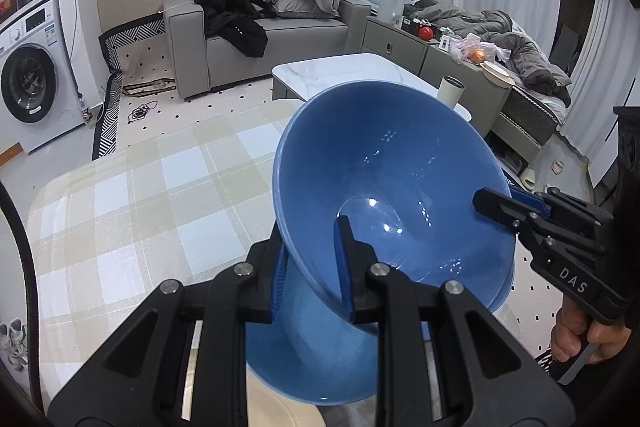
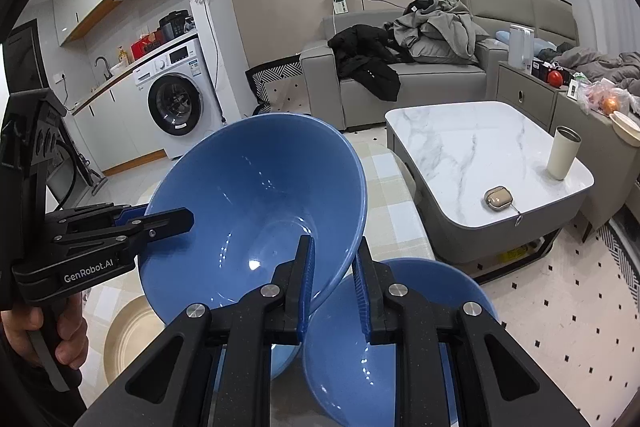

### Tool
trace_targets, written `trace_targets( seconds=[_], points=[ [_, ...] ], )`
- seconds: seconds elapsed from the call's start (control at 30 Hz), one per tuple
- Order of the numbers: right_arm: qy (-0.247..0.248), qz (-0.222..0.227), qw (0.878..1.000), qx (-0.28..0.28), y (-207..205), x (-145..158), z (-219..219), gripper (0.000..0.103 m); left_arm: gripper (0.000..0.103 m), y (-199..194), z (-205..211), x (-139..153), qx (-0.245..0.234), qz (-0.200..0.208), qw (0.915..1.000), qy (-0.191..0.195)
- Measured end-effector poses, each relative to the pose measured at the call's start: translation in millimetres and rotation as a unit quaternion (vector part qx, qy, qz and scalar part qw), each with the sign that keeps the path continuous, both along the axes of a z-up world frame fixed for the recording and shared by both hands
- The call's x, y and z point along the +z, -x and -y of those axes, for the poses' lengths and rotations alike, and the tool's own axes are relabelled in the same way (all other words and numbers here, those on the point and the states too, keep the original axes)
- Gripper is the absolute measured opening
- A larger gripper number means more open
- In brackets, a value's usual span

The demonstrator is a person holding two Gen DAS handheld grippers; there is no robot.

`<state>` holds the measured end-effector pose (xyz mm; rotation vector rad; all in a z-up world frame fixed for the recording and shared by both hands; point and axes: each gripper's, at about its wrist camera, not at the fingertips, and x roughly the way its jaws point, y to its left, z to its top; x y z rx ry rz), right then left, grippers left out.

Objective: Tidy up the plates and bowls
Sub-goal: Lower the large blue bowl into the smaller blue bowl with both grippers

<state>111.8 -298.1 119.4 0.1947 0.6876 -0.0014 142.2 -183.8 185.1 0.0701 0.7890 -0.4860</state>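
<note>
A large blue bowl (image 1: 380,167) hangs tilted above the checked tablecloth, held by its rim from both sides. In the left wrist view my left gripper (image 1: 312,239) is shut on the near rim, one finger inside the bowl and one outside. My right gripper (image 1: 496,201) clamps the opposite rim, with a hand on its handle. The right wrist view shows the same bowl (image 2: 248,187) with my right gripper (image 2: 334,243) shut on its rim and my left gripper (image 2: 160,217) gripping the far edge. A second blue bowl (image 2: 432,279) sits below. A beige plate (image 2: 132,331) lies lower left.
The checked tablecloth (image 1: 140,207) covers the work table. Beyond it stands a marble coffee table (image 2: 460,147) with a cream cup (image 2: 564,153) and a small case (image 2: 498,198). A grey sofa (image 2: 400,79) with heaped clothes and a washing machine (image 2: 174,105) are farther back.
</note>
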Motion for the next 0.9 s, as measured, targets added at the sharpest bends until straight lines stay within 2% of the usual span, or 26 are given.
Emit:
trace_targets(
  seconds=[0.6, 0.9],
  points=[
    [-0.032, 0.019, 0.999, -0.002, 18.1, -13.9, -33.2, 0.019, 0.019, 19.0, -50.1, -11.1, 0.014, 0.002, 0.9999, -0.001],
    [-0.044, 0.018, 0.999, 0.003, 24.5, -24.5, -42.8, 0.019, 0.019, 21.4, -52.4, -23.4, 0.02, 0.0, 0.9998, -0.007]
  ],
)
